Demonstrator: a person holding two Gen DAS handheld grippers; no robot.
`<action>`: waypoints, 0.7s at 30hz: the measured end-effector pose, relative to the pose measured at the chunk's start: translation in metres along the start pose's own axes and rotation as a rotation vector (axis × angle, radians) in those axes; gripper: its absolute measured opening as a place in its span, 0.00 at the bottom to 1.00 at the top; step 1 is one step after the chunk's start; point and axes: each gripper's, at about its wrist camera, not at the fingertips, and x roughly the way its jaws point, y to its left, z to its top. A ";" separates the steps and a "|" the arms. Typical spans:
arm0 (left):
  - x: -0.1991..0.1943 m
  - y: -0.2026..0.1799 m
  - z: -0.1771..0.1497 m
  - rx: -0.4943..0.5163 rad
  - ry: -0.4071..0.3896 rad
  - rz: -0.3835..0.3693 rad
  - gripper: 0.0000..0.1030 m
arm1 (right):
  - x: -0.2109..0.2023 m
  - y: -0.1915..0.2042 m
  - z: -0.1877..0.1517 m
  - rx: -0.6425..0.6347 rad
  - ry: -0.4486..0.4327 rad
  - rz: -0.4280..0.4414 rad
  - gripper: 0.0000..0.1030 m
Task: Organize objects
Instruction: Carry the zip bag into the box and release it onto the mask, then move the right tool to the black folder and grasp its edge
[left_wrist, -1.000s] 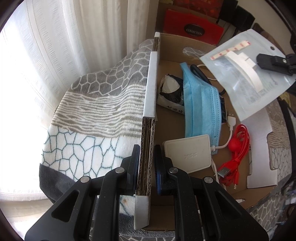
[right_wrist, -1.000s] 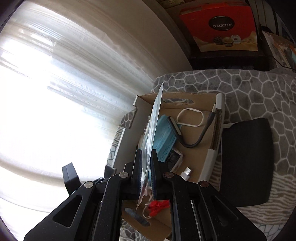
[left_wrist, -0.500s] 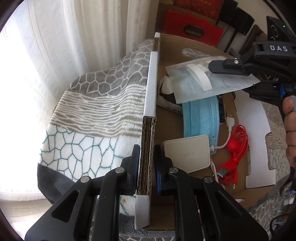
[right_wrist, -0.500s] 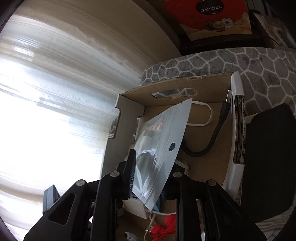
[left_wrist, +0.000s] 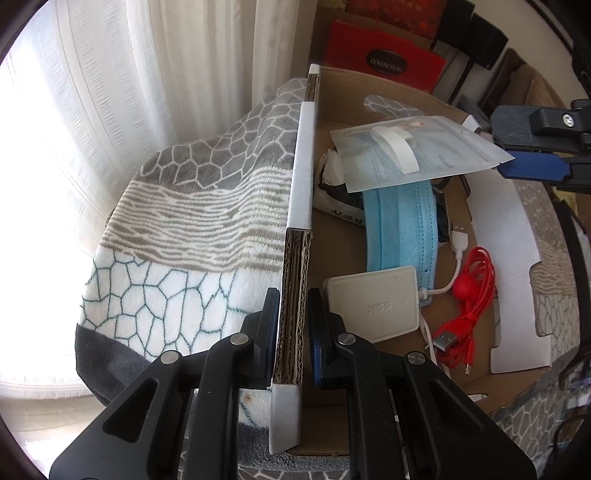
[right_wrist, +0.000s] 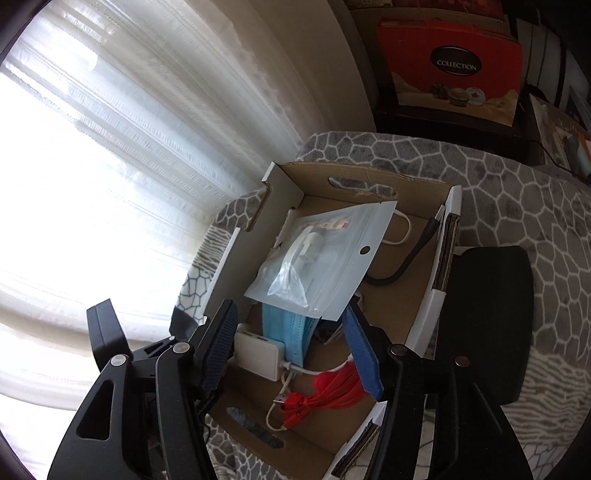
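Released within the last second, the pouch (right_wrist: 319, 258) had dropped from between the right hand-held gripper's (right_wrist: 295, 350) fingers, whose jaws had just been opening; they stood apart, empty, with the pouch lying just ahead of their tips. It rested inside the box (left_wrist: 498, 229), tilted across the mask (left_wrist: 402, 225). The left hand-held gripper (left_wrist: 291, 328) was clamped tight on the box's near wall, steadying it. Nearer the right gripper lay the charger (right_wrist: 260, 354) and red cable (right_wrist: 332, 395). The placing step looked finished. Next, I judged, the right gripper had to pull back clear of the box and find another loose item.
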 end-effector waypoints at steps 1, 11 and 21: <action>0.000 0.000 0.000 -0.001 0.001 -0.001 0.12 | -0.006 0.001 -0.002 -0.005 0.000 0.009 0.59; 0.000 0.000 0.000 0.002 0.006 0.005 0.12 | -0.050 0.007 -0.015 -0.082 -0.056 -0.047 0.65; 0.000 0.001 0.000 0.011 0.007 0.012 0.12 | -0.074 -0.034 -0.025 -0.091 -0.085 -0.211 0.81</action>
